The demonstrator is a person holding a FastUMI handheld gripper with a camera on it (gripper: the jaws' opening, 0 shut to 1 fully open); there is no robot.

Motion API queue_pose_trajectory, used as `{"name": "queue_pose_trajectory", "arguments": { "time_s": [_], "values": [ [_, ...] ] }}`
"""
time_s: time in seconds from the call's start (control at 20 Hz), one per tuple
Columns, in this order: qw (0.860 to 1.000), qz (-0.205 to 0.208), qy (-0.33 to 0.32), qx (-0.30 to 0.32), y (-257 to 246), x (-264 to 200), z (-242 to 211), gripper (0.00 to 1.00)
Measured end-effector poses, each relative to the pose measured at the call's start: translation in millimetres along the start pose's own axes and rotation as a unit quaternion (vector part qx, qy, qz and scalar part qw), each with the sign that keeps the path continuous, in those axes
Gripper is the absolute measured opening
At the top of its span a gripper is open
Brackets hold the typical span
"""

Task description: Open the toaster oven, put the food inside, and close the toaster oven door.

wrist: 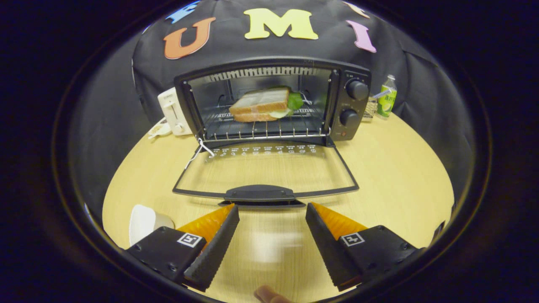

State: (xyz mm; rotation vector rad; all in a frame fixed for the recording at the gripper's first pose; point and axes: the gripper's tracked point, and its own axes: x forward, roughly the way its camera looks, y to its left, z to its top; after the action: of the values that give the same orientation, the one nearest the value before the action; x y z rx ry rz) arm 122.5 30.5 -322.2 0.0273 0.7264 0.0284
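Hovering over the desk (400, 176), tool (272, 210) was spread wide w/ nothing betw. its fingers; door handle (259, 193) sat just ahead; toaster oven (273, 101) door (265, 170) lay fully down, flat; sandwich (263, 105) rested on the rack inside; white toaster (172, 111) & bottle (387, 97) flanked the oven.

We see a round, pale wood table (404, 176) with a soft glare of overhead light on its near part. Behind it hangs a black cloth wall (421, 71), creased and draped. At the table's back stand a white toaster (172, 110) and a green bottle (387, 97).
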Motion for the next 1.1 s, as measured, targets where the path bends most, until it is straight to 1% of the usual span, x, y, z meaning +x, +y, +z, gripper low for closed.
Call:
{"name": "queue_pose_trajectory", "arguments": {
  "time_s": [0.1,0.25,0.4,0.6,0.7,0.85,1.1],
  "values": [
    [1.0,-0.006,0.008,0.001,-1.2,6.2,-3.6,1.0],
    [1.0,-0.02,0.002,0.001,-0.6,6.8,-1.4,1.0],
    [1.0,-0.021,0.003,0.0,-0.7,6.8,-0.3,1.0],
    [1.0,-0.004,-0.005,0.002,3.2,2.6,5.6,1.0],
    [1.0,0.031,0.003,0.001,20.3,1.0,1.6,1.0],
    [1.0,0.021,-0.003,0.006,19.2,2.4,3.9,1.0],
    [1.0,0.021,-0.01,0.015,19.9,1.3,5.8,1.0]
  ]
}}
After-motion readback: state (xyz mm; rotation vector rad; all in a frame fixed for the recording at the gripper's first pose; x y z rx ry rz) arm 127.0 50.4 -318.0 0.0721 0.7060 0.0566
